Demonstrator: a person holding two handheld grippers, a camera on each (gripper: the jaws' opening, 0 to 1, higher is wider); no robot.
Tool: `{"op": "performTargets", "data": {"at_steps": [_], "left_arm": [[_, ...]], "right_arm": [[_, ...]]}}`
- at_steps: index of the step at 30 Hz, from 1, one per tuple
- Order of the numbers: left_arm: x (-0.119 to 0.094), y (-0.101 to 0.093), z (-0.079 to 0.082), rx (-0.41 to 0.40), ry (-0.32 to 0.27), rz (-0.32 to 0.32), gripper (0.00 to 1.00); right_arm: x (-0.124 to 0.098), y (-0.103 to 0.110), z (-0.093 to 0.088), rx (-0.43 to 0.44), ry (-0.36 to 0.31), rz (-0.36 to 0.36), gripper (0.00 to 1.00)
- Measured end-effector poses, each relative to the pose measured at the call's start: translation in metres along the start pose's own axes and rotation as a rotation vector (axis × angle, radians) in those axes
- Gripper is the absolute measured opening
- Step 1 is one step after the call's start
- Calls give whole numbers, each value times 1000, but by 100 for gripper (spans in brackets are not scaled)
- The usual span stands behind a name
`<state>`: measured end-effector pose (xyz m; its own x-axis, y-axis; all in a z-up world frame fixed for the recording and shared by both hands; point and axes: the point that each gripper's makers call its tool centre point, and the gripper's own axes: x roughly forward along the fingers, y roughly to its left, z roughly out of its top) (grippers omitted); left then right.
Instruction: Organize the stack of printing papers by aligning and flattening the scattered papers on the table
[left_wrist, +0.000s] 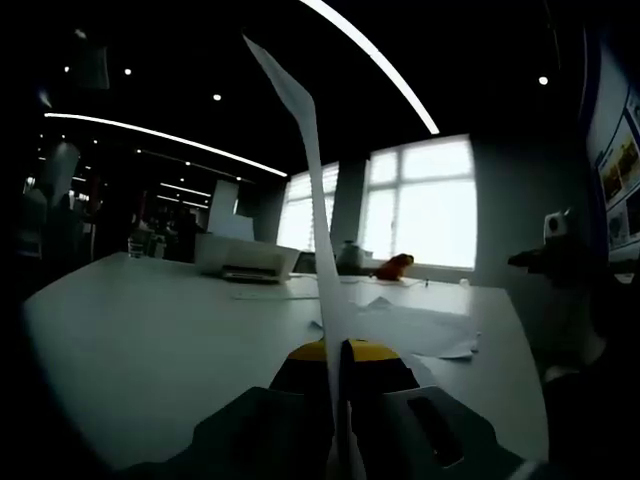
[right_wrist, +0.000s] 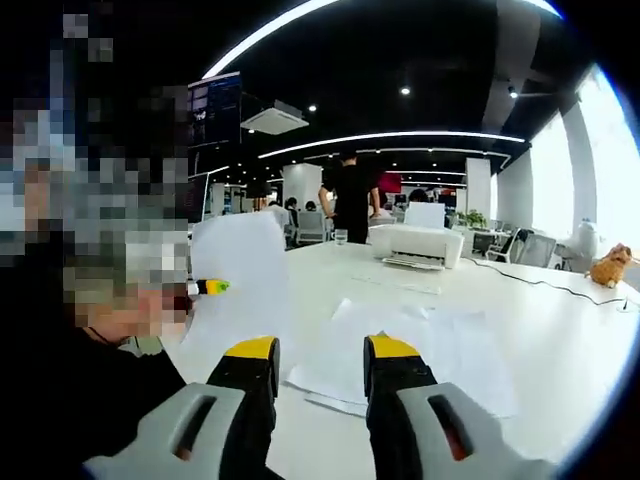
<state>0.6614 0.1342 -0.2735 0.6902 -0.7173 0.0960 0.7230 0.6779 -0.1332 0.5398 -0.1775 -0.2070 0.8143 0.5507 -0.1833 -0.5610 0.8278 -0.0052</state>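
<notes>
1 limp sheet (left_wrist: 318, 215) is flopping edge-on, clamped by left gripper (left_wrist: 340, 365); right gripper (right_wrist: 320, 360) is hovering, jaws apart, over scattered papers (right_wrist: 420, 345).

Dim office, bright windows (left_wrist: 420, 205)

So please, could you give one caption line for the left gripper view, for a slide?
Left gripper clamps one sheet of paper upright above the white table, scattered papers beyond.

Right gripper (right_wrist: 320, 372) jaws apart, hovering over scattered papers (right_wrist: 440, 345) on white worktop (right_wrist: 560, 330). Lifted sheet (right_wrist: 240, 275) at left. Printer (right_wrist: 415, 243) beyond; person (right_wrist: 350, 195) standing behind.
</notes>
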Motion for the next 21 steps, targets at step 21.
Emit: {"op": "performTargets", "data": {"at_steps": [21], "left_arm": [[-1, -1, 0, 5, 2, -6, 6]], "right_arm": [[27, -37, -18, -26, 64, -79, 39]]}}
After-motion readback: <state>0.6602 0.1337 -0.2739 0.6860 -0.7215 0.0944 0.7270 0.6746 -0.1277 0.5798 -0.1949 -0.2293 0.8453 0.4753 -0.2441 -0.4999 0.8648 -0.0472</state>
